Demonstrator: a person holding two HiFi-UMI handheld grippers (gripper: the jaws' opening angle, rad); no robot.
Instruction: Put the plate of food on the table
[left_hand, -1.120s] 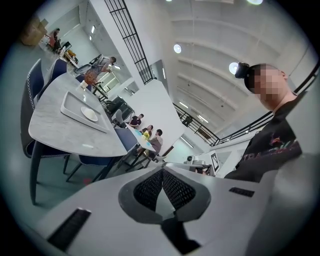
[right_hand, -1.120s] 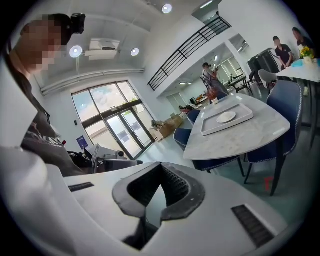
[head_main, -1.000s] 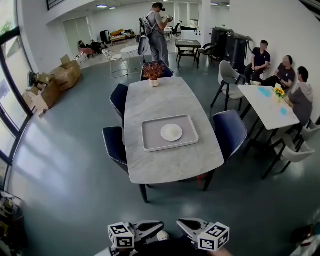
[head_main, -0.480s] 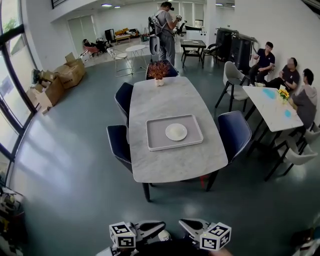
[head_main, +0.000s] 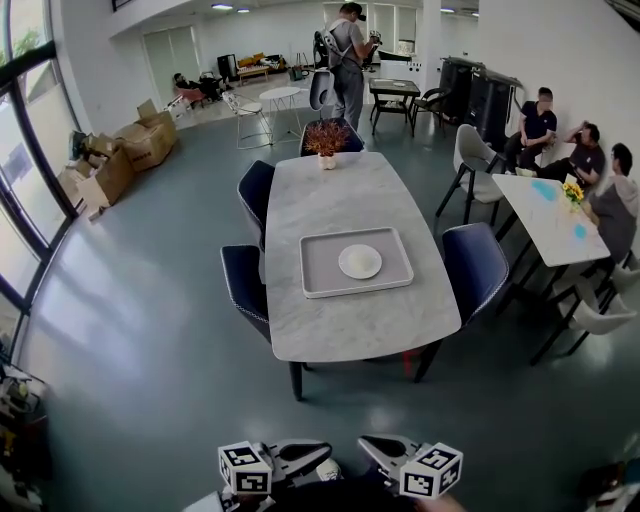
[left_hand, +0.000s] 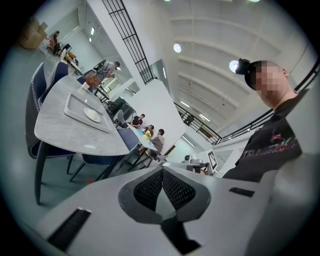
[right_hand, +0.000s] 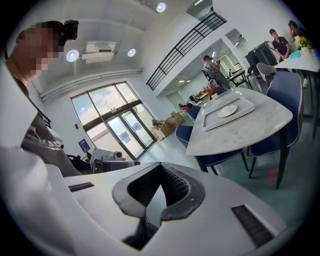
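Observation:
A white plate (head_main: 360, 262) lies in a grey tray (head_main: 320, 280) on the marble dining table (head_main: 360, 325), well ahead of me. It looks small and flat; I cannot make out food on it. Both grippers hang low, close to my body and far short of the table. My left gripper (head_main: 318, 452) is shut with nothing in it, its pads meeting at the tip (left_hand: 162, 172). Beside it, my right gripper (head_main: 368, 446) is also shut and empty (right_hand: 161, 167). The left gripper view shows the plate (left_hand: 92, 114) at upper left; the right gripper view shows the plate (right_hand: 227, 111) at upper right.
Blue chairs (head_main: 471, 268) (head_main: 243, 285) stand round the table, and a potted plant (head_main: 327, 140) sits at its far end. People sit at a white table (head_main: 545, 215) to the right. A person (head_main: 350, 60) stands at the back. Cardboard boxes (head_main: 120, 160) line the left wall.
The table and tray have shifted a little right and down in the head view as the view moved. Both grippers stay shut in the same place.

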